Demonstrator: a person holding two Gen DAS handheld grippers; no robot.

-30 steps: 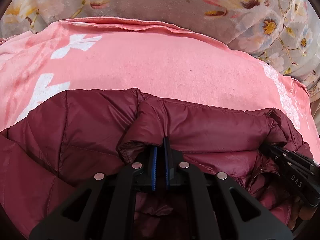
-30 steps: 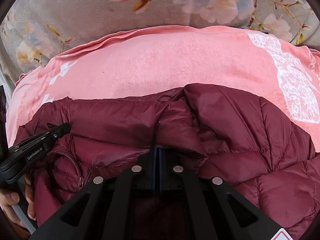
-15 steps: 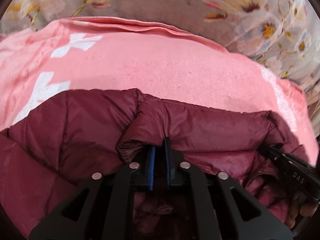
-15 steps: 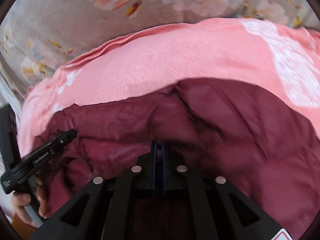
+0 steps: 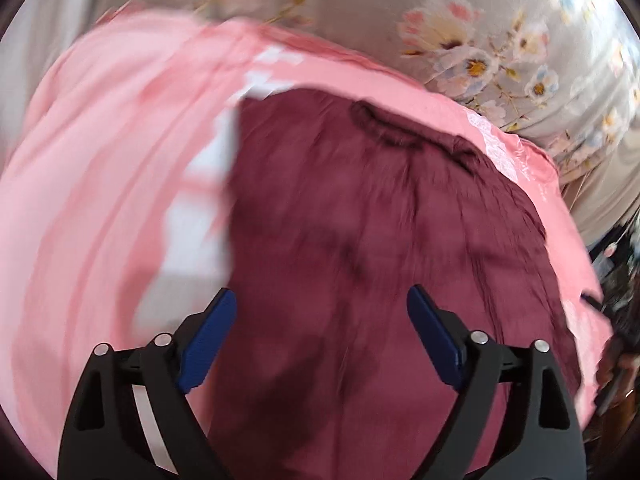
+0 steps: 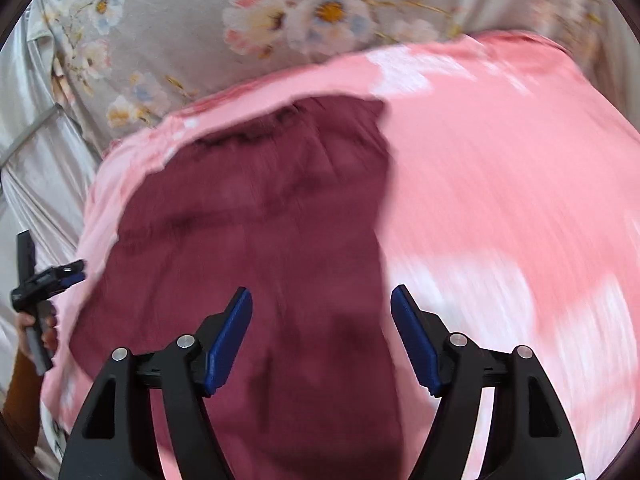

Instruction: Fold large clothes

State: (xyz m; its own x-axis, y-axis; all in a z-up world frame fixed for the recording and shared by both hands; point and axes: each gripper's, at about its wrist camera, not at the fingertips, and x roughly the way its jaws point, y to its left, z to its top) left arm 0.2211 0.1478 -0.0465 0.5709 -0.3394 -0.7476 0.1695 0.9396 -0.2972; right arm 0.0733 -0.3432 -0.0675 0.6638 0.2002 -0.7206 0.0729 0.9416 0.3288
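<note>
A dark red quilted jacket [image 5: 380, 240] is seen lying spread on a pink blanket [image 5: 112, 200], which is patterned with white and laid over a grey floral bedcover [image 5: 460, 20]. Both views are smeared by motion blur, so the jacket's stitching and folds can hardly be made out; only a dark curved line is discerned near its far edge. In the left wrist view the jacket is bounded on its left by a straight edge, beyond which bare blanket is shown; in the right wrist view [image 6: 260, 240] bare blanket [image 6: 500, 200] is shown to the right of the garment, and the bedcover [image 6: 200, 20] is seen beyond it.

The left gripper [image 5: 322, 334] is held above the jacket with its jaws spread wide; they have just been opening, and nothing is clamped between the blue pads [image 5: 206, 344]. The right gripper [image 6: 322, 336] is likewise held over the fabric with its jaws far apart, also just opened, and no cloth is pinched by its pads [image 6: 228, 344]. The left gripper is glimpsed again at the left edge of the right wrist view [image 6: 60, 276], gripped by a hand [image 6: 38, 330]
</note>
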